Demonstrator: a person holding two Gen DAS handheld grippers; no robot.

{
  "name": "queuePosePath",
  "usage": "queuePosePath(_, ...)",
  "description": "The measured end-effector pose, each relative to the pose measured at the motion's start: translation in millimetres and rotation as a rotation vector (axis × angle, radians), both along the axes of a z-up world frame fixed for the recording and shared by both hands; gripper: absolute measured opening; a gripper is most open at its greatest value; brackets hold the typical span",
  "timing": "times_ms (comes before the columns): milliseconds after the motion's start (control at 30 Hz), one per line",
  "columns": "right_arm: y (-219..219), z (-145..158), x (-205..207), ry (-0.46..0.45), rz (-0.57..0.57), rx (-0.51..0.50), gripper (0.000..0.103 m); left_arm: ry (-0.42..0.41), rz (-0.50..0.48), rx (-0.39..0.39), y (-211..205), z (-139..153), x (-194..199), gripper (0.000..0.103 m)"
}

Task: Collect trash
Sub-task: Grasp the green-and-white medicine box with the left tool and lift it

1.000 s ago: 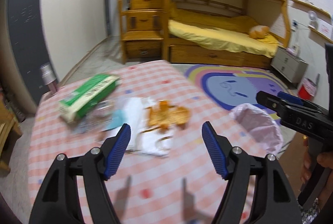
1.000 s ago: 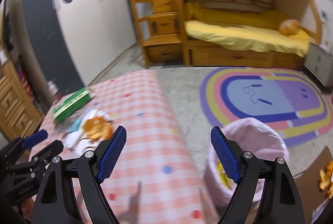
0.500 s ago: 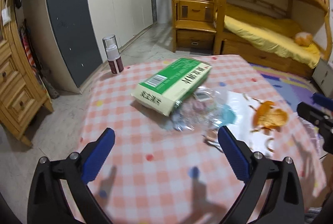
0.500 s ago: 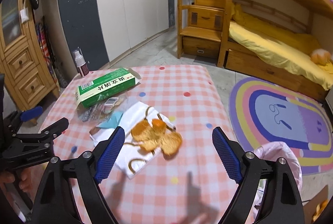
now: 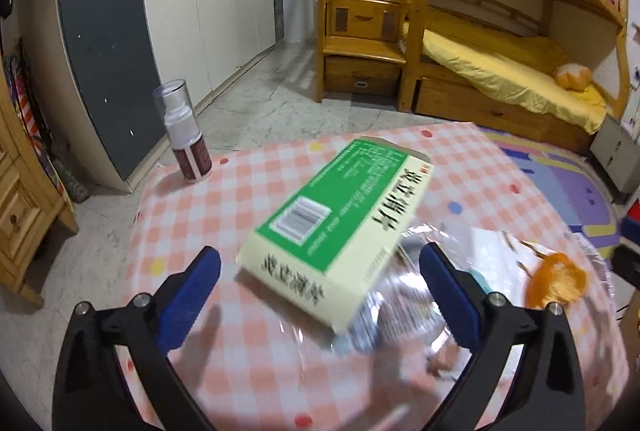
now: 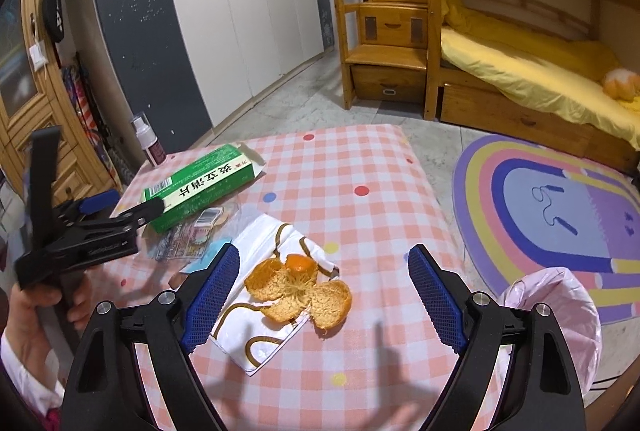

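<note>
A green and cream carton (image 5: 344,227) lies on the pink checked table (image 5: 256,355). My left gripper (image 5: 320,263) stands wide open just short of the carton's near end, its pads clear of it. Crumpled clear wrappers (image 5: 400,315) lie against the carton's right side. In the right wrist view, an orange peel (image 6: 300,291) rests on a white paper with brown lines (image 6: 260,315). My right gripper (image 6: 324,259) hovers open above the peel with nothing held. That view also shows the left gripper (image 6: 132,205) beside the carton (image 6: 200,187).
A spray bottle (image 5: 186,135) stands at the table's far left corner. A bin lined with a pink bag (image 6: 556,311) sits on the floor off the table's right edge, by a rainbow rug (image 6: 560,215). A hand (image 6: 32,311) holds the left gripper's handle.
Both views swung left, away from the bin and rug, onto the table. The left jaws spread wider and came close to the green carton. The right gripper arrived over the orange peel.
</note>
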State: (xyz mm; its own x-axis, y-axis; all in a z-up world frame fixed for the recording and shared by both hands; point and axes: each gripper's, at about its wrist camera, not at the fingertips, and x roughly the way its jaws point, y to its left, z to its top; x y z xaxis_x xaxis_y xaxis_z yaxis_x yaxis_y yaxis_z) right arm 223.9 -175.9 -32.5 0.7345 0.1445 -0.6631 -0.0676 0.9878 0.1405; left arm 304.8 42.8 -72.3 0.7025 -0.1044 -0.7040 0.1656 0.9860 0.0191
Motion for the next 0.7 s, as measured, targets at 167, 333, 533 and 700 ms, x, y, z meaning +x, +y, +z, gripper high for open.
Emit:
queuePosePath(167, 2.4, 0.9, -0.3, -0.015, 0.006, -0.033, 0.086, 0.057, 0.051, -0.105, 14.0, -9.2, 37.0, 0.097)
queuePosePath(333, 0.8, -1.2, 0.3, -0.015, 0.008, -0.057, 0.086, 0.119, 0.017, -0.228, 24.7, -19.2, 53.2, 0.096)
queuePosePath(533, -9.6, -3.6, 0.1, -0.002, -0.014, -0.040, 0.086, 0.095, -0.071, -0.105, 9.8, -17.4, 35.2, 0.085)
queuePosePath(700, -14.0, -5.9, -2.4, 0.005, -0.024, -0.040, 0.086, 0.080, -0.093, -0.002, -2.3, -8.1, 0.0, 0.069)
